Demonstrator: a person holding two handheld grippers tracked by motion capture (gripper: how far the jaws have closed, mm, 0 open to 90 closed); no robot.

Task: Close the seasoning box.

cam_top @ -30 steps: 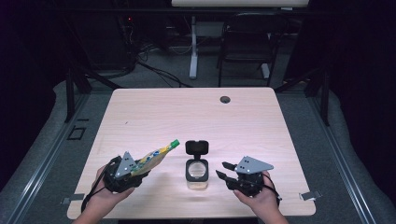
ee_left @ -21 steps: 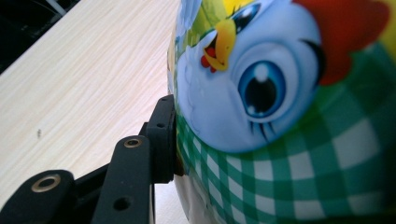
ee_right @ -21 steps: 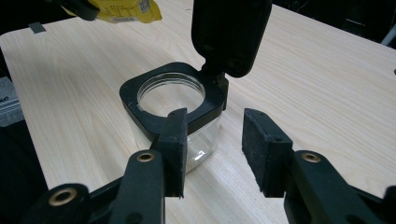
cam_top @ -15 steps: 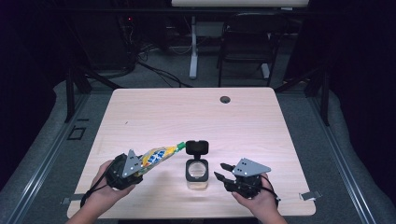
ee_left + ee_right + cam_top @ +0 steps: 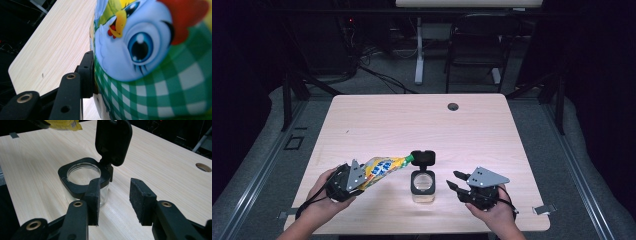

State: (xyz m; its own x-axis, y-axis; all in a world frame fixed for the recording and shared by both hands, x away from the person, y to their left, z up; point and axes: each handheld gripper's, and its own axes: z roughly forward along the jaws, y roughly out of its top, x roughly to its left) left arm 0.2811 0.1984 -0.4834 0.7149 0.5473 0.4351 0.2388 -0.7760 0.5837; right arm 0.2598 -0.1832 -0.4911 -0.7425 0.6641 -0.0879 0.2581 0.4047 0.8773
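The pouch, yellow and green with a green cap, is clamped in the left claw near the bench's front left and held off the surface, tilted so its cap end points right toward the jar. In the left gripper view one black jaw presses against the pouch's printed side, which shows a cartoon bird over a green check pattern; the other jaw is hidden behind it. The jar is clear with a black rim, and its black lid stands flipped up at the far side, just beside the pouch's cap. The right claw rests near the bench's front edge, just right of the jar, its jaws apart and holding nothing. In the right gripper view the jar sits just beyond the left jaw, its lid upright. A round hole lies in the bench near its far edge.
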